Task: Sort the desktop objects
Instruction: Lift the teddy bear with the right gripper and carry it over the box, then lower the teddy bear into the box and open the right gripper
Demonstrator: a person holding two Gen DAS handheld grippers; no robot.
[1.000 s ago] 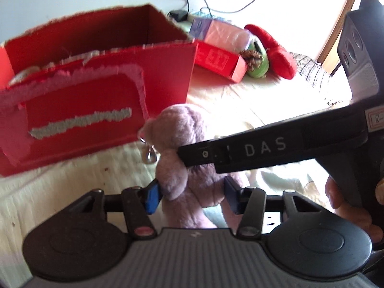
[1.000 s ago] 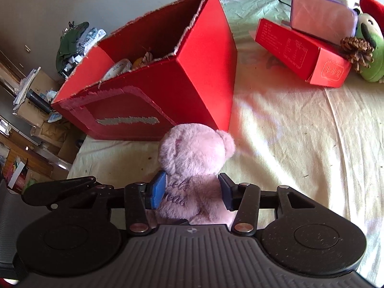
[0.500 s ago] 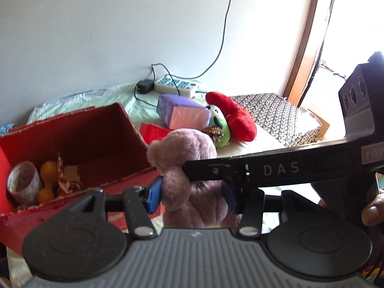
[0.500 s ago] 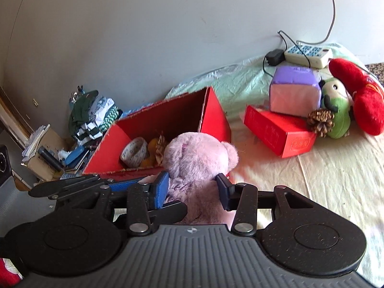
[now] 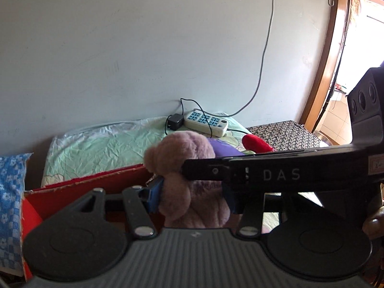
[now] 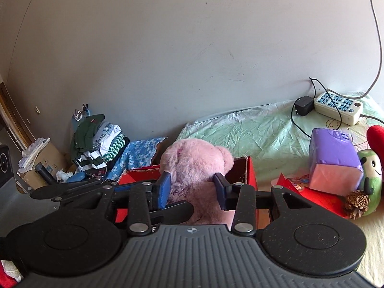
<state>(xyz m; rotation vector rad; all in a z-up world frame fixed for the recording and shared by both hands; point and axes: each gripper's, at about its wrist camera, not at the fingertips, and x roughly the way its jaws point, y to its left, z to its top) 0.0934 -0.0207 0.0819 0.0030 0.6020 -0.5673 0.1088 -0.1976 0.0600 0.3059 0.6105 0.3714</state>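
Pink teddy bear held between both grippers, above the red box

Nearest, the left gripper [image 5: 192,194] clasps the pink teddy bear [image 6: 192,163]; the right gripper [image 6: 192,189] is closing, pads pressing its fur. It looks light and squashy; the torso suits gripping best. Beyond, the red cardboard box [image 6: 249,177] waits, then a power strip [image 6: 338,108].

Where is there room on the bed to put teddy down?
The widest bare patch is the green sheet between the wall, the red box and the power strip. The right side is crowded: purple tissue pack, green plush toy, pinecone and flat red box huddle together.
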